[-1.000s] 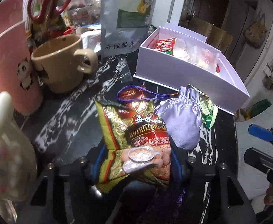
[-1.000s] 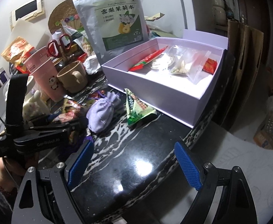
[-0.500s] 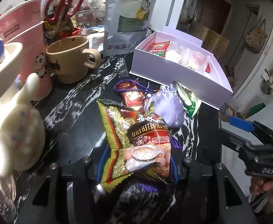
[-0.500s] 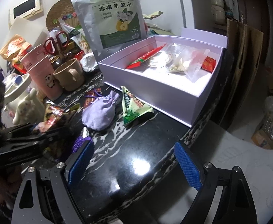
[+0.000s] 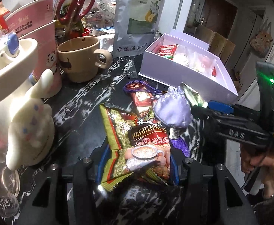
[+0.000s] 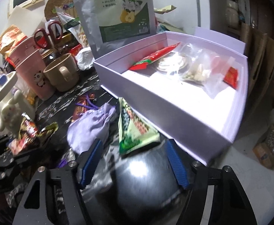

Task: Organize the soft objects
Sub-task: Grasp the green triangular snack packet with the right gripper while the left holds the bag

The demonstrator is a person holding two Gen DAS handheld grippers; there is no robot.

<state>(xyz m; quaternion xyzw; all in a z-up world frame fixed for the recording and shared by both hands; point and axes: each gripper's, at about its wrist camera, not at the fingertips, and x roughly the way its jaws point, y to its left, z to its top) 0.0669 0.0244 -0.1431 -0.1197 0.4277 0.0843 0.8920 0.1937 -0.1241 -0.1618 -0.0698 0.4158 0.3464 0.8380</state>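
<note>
Green snack packet (image 6: 135, 129), lying on the bench against the lilac box (image 6: 174, 116), now sits before the closing, still-empty right tool (image 6: 133, 166), which has moved in, while the left tool (image 5: 137, 161) stays clamped on the cereal bag (image 5: 137, 140).

Your fisheye views curve at dark corners; glare pools on the tabletop (image 6: 146, 176), foreground motion-blurred, room dim.

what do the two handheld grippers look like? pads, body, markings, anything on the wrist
Both are black frames with round silver bolt heads. The right gripper has ribbed blue finger pads; seen from the left wrist view, its body carries grey lettering, a lit green LED and a thin cable at the grip. The hand wears a thin bracelet. The left gripper shows blue inner edging.
</note>
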